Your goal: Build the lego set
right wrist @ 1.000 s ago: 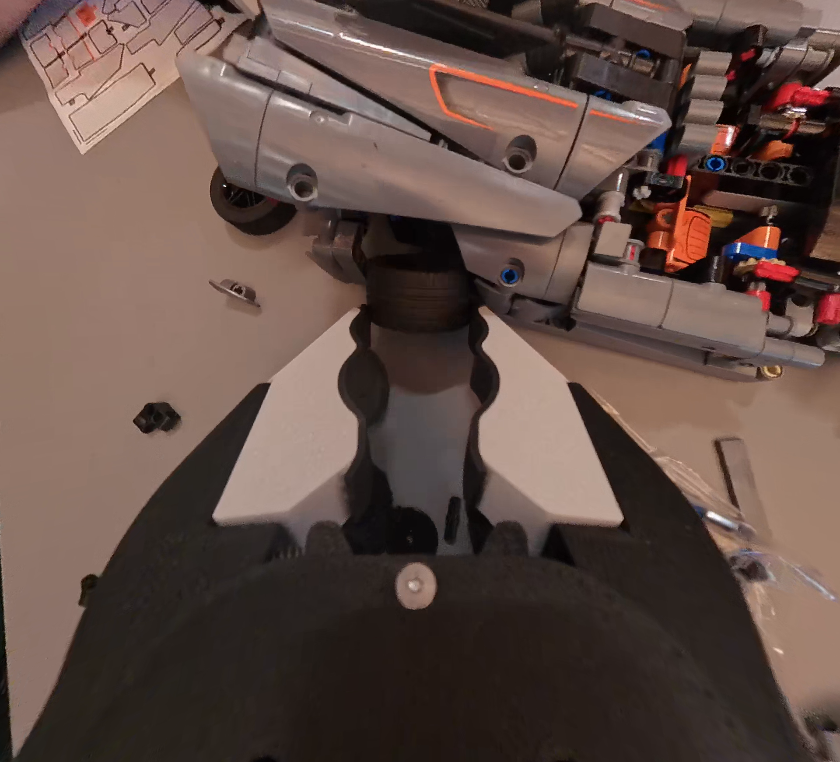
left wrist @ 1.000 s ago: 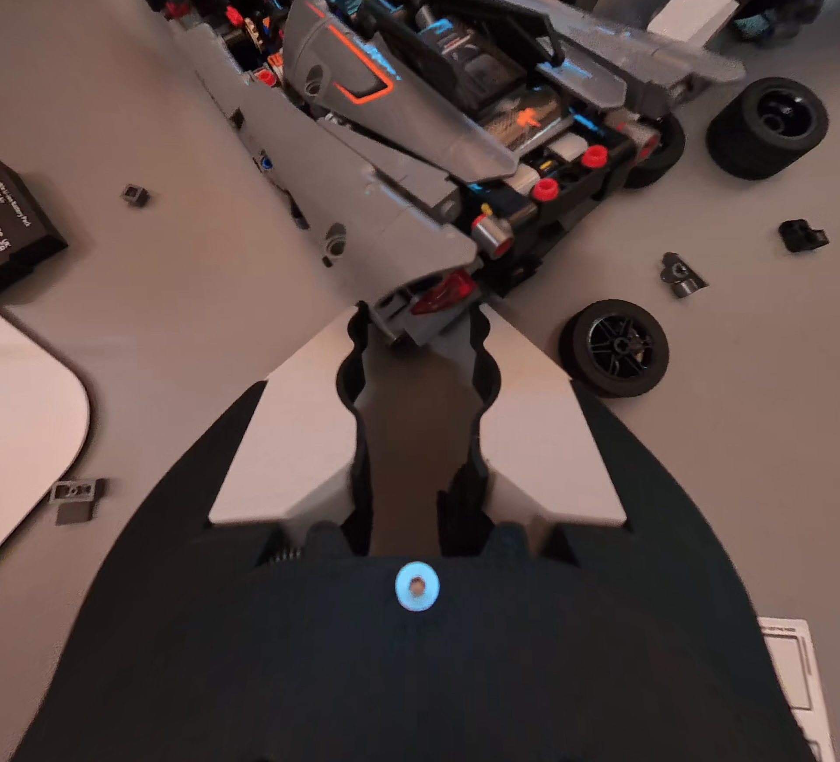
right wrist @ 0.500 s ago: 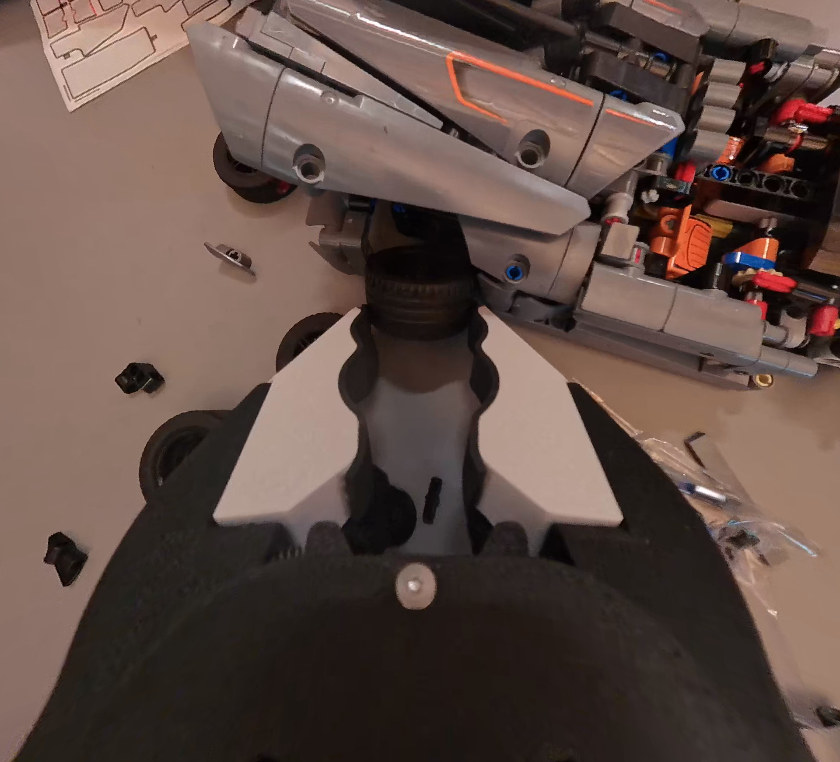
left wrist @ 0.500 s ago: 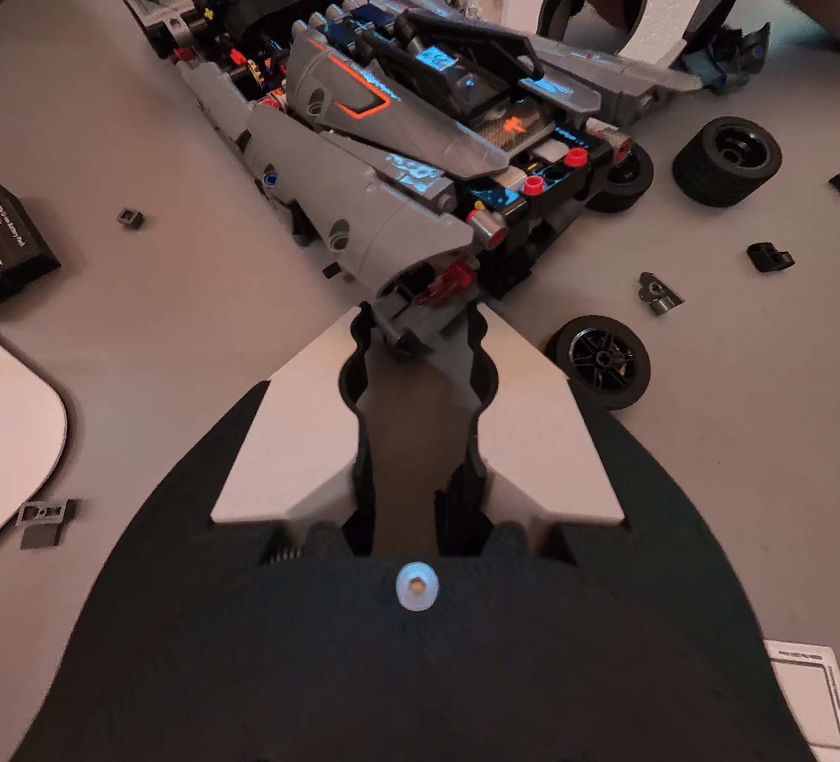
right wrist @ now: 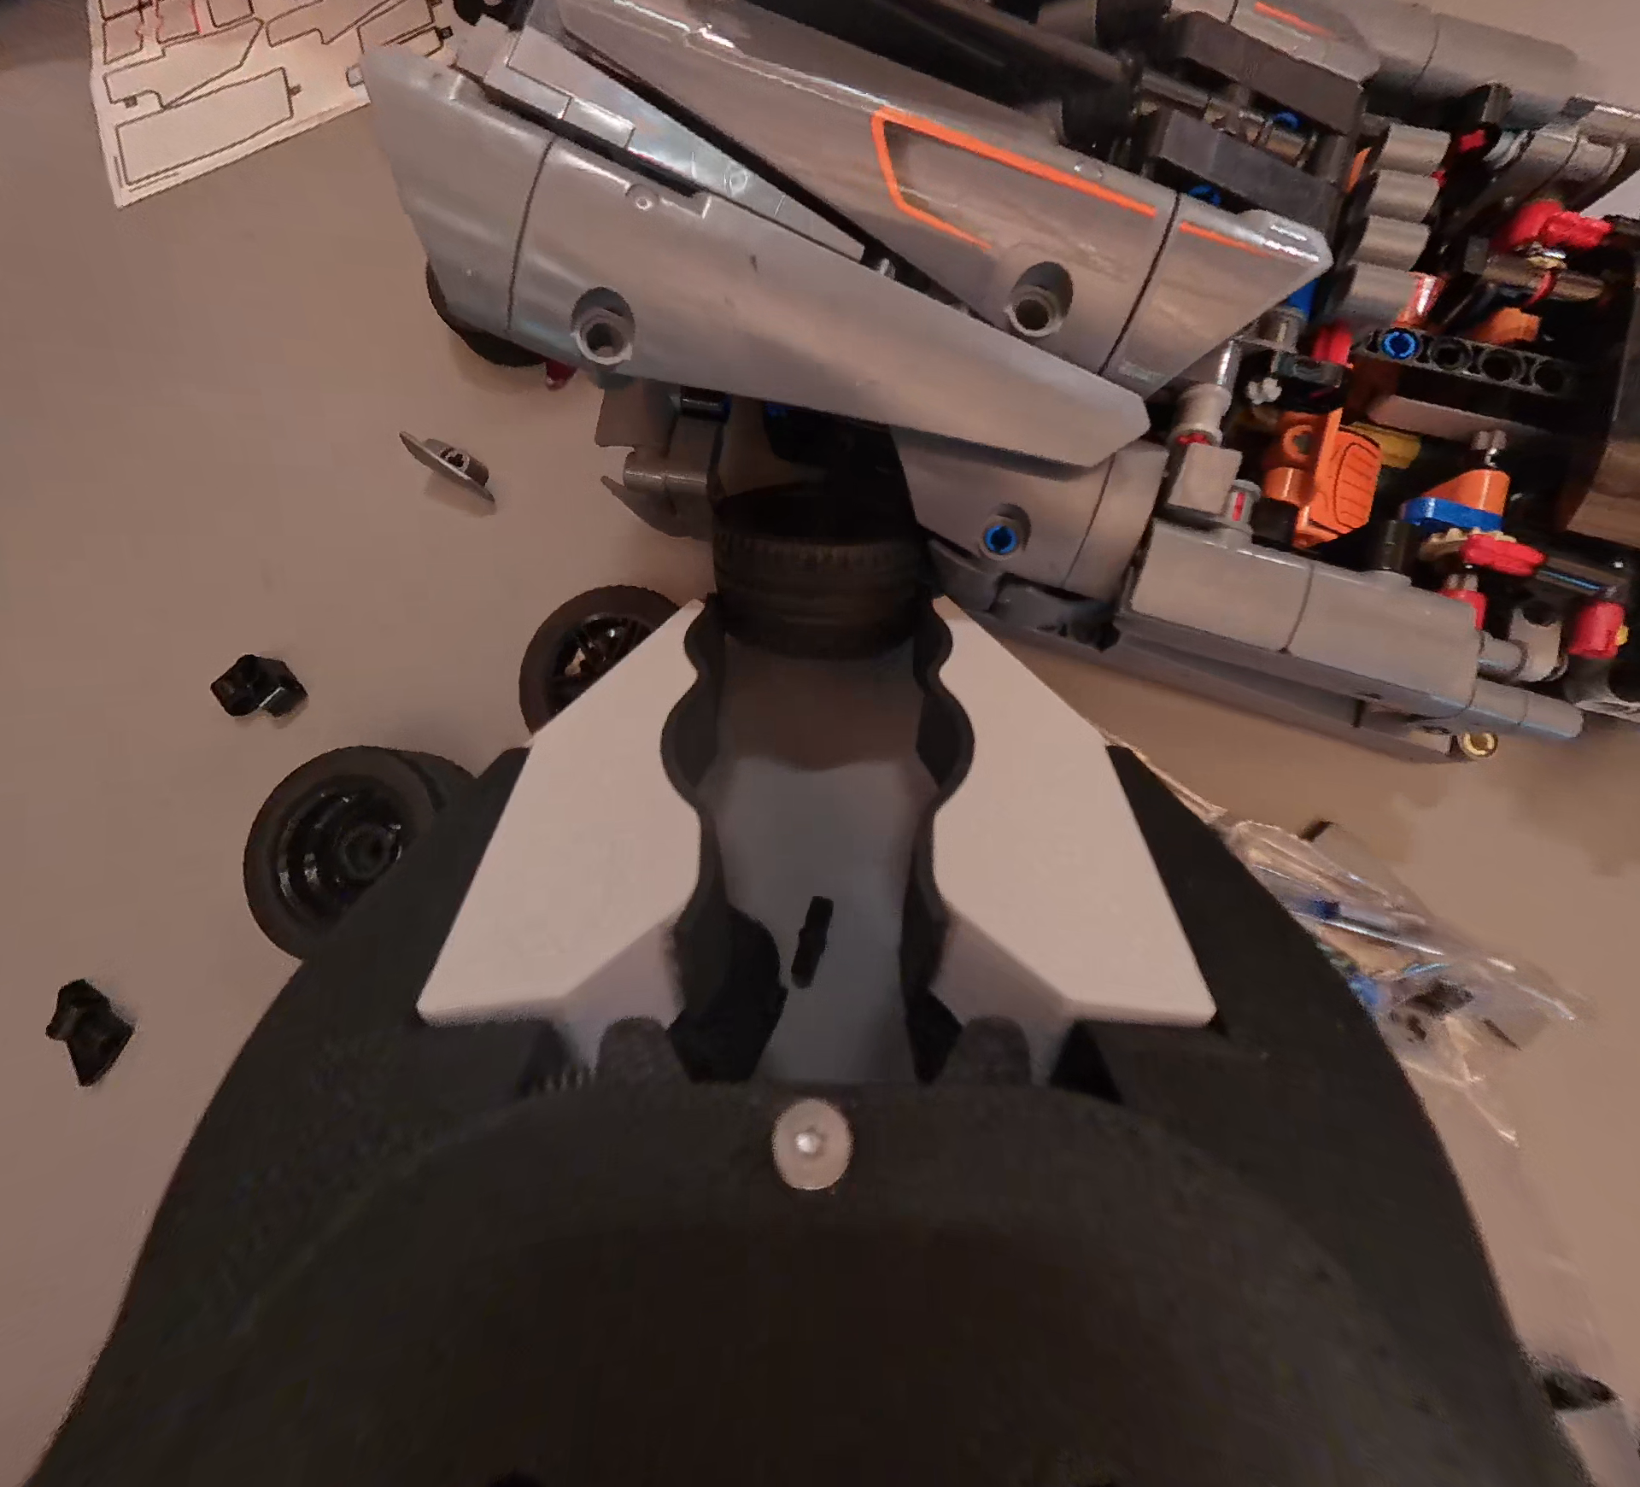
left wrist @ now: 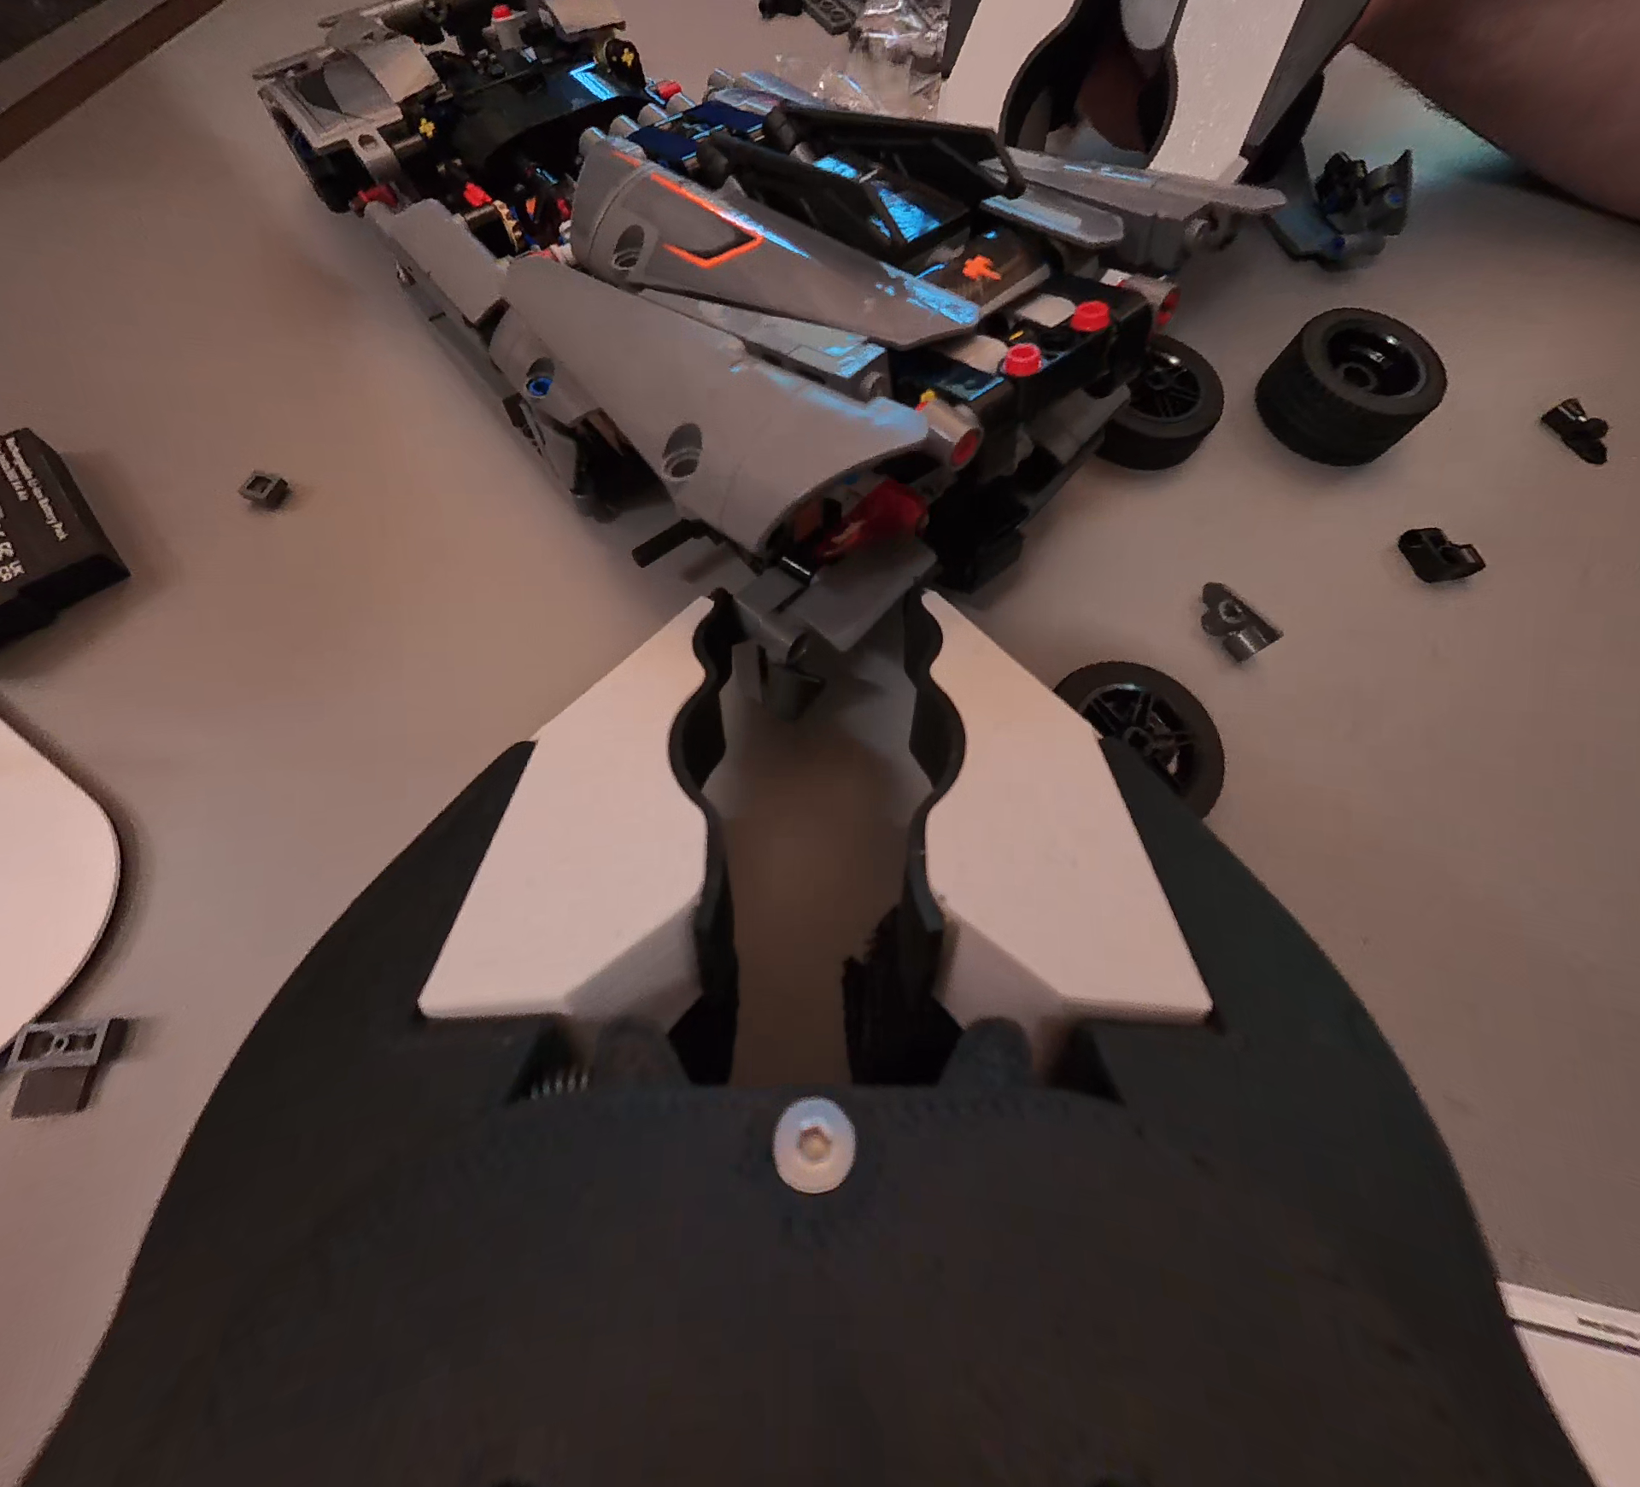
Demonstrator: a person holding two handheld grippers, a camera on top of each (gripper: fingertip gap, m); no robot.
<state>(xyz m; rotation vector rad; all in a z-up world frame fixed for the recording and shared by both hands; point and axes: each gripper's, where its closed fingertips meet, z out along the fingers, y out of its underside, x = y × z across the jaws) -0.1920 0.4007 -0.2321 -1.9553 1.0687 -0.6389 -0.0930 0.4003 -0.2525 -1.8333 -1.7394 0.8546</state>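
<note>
The grey and black lego car [left wrist: 710,308] lies across the table, with orange trim and red pins. My left gripper [left wrist: 816,624] is shut on the grey corner piece at the car's near end. In the right wrist view my right gripper [right wrist: 812,601] is shut on a black tyre [right wrist: 812,561], held under the grey wheel arch of the car [right wrist: 799,291]. The right gripper also shows in the left wrist view [left wrist: 1114,122], on the car's far side. One wheel [left wrist: 1162,402] sits on the car's far rear corner.
Loose wheels lie beside the car [left wrist: 1349,384] [left wrist: 1145,721] [right wrist: 342,850] [right wrist: 586,646]. Small black parts [left wrist: 1438,553] [right wrist: 257,686], a sticker sheet [right wrist: 240,51], a bag of parts [right wrist: 1384,939], a black box [left wrist: 44,530] and a person's arm [left wrist: 1526,25] are around. My hands' fingertips stand some 11 cm from each other.
Both views have drawn back and show more of the table; loose wheels have come into the right wrist view. Both grippers keep their hold, and the car's near end looks lifted.
</note>
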